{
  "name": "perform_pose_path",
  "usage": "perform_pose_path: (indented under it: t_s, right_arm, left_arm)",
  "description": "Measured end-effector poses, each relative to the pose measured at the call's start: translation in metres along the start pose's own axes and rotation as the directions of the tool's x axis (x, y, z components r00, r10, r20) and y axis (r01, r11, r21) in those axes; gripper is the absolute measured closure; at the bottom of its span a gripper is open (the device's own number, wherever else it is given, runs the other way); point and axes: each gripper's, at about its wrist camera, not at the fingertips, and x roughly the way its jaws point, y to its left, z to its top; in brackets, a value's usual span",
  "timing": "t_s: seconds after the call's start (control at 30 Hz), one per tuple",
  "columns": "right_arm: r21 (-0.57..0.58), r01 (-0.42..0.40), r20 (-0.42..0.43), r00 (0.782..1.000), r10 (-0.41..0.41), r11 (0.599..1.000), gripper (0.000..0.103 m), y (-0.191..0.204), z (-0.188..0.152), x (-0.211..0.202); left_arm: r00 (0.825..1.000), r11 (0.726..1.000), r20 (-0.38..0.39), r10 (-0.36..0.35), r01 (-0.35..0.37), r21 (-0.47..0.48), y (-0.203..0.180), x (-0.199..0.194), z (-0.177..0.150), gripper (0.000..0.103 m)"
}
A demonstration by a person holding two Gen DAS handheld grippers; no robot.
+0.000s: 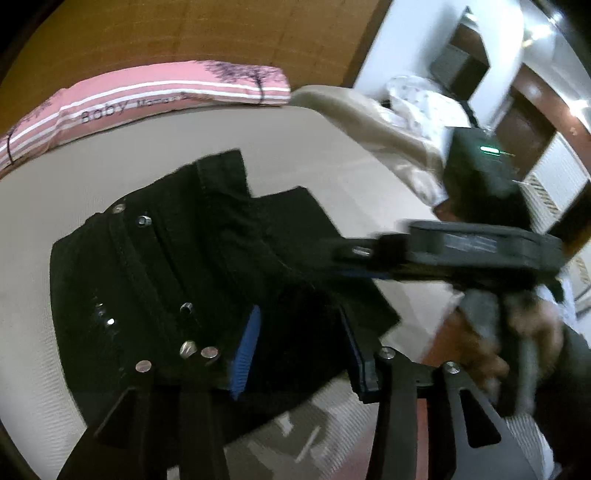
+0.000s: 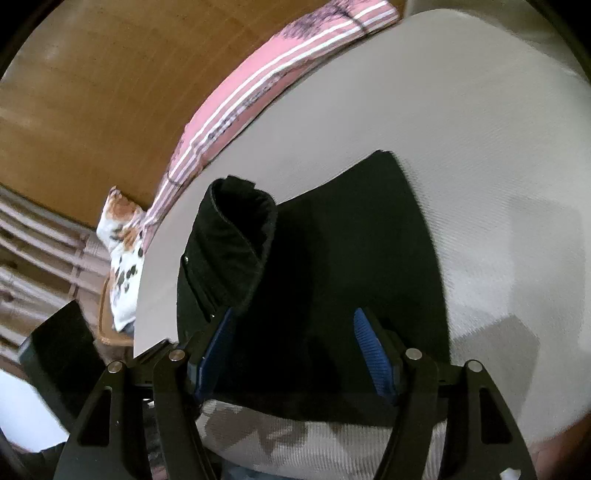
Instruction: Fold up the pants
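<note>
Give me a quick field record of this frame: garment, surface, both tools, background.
garment: black denim pants, partly folded, waistband with metal rivets showing
surface: pale grey textured mattress
left tool: open, blue pads over the pants, gripping nothing
right tool: open, above the near edge of the pants
background: pink striped pillow at the far mattress edge, wooden headboard behind it

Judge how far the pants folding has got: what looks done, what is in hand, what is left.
Done: the black pants already lie in a compact folded stack on the bed.
In hand: nothing; the left gripper and right gripper both hang open over the near edge.
Left: probably flattening the curled waistband.
</note>
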Motion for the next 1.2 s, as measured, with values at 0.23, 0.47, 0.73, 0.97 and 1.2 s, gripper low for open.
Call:
perform_pose_path:
  t_s: [0.23, 0.47, 0.73, 0.97, 1.2]
  right_arm:
    - [-0.026, -0.006, -0.076, 0.997, 0.004, 1.0, 0.039, -0.005, 0.016, 0.031]
    - [-0.058, -0.051, -0.097, 0.994, 0.045, 0.997, 0.039, -0.011, 0.031, 0.044]
    - [-0.13, -0.149, -0.157, 0.979, 0.128, 0.98, 0.059, 0.002, 0.041, 0.073]
    - [-0.168, -0.163, -0.19, 0.973, 0.131, 0.972, 0.068, 0.016, 0.044, 0.091]
    - [-0.159, -0.116, -0.091, 0.991, 0.102, 0.98, 0.09, 0.042, 0.035, 0.063]
  left_arm:
    - [0.994, 0.997, 0.081, 0.075, -0.073, -0.028, 0.028, -0.037, 0.001, 0.055]
    - [0.964, 0.955, 0.067, 0.257, -0.242, -0.17, 0.095, -0.034, -0.005, 0.054]
    - [0.95, 0.929, 0.009, 0.314, -0.305, -0.211, 0.115, -0.015, -0.016, 0.05]
    - [0.944, 0.927, -0.008, 0.329, -0.325, -0.187, 0.112, -0.006, -0.017, 0.044]
    - [0.959, 0.917, -0.004, 0.282, -0.271, -0.292, 0.127, -0.022, -0.012, 0.043]
